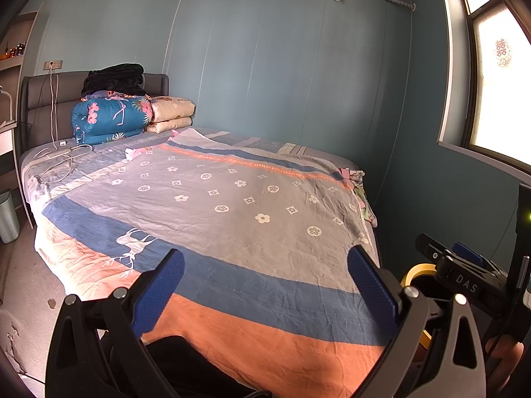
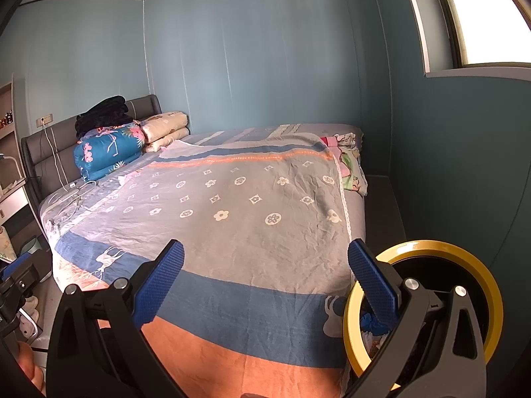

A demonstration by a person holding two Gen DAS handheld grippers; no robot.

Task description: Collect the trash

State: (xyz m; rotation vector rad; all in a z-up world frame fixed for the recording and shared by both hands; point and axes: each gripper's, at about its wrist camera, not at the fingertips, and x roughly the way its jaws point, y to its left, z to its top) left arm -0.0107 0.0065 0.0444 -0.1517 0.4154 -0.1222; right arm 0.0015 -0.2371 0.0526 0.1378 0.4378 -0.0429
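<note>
We note the left gripper (image 1: 265, 285): two black angular arms, each tipped with a blue knurled pad (image 1: 159, 293), and silver round screws (image 1: 119, 293) set on the arms behind the pads. The right gripper (image 2: 265, 285) is built the same. Seen from the left wrist, the right unit's black body (image 1: 464, 282) carries white lettering "DAS" and a small green light.

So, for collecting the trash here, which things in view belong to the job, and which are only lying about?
Belong to the job:
- yellow-rimmed bin, beside the bed's foot
- left gripper, open, empty
- right gripper, open, empty

Only lying about:
- patterned bedspread
- folded flamingo quilt
- black blanket on top of it
- cream quilts
- white charger cable
</note>
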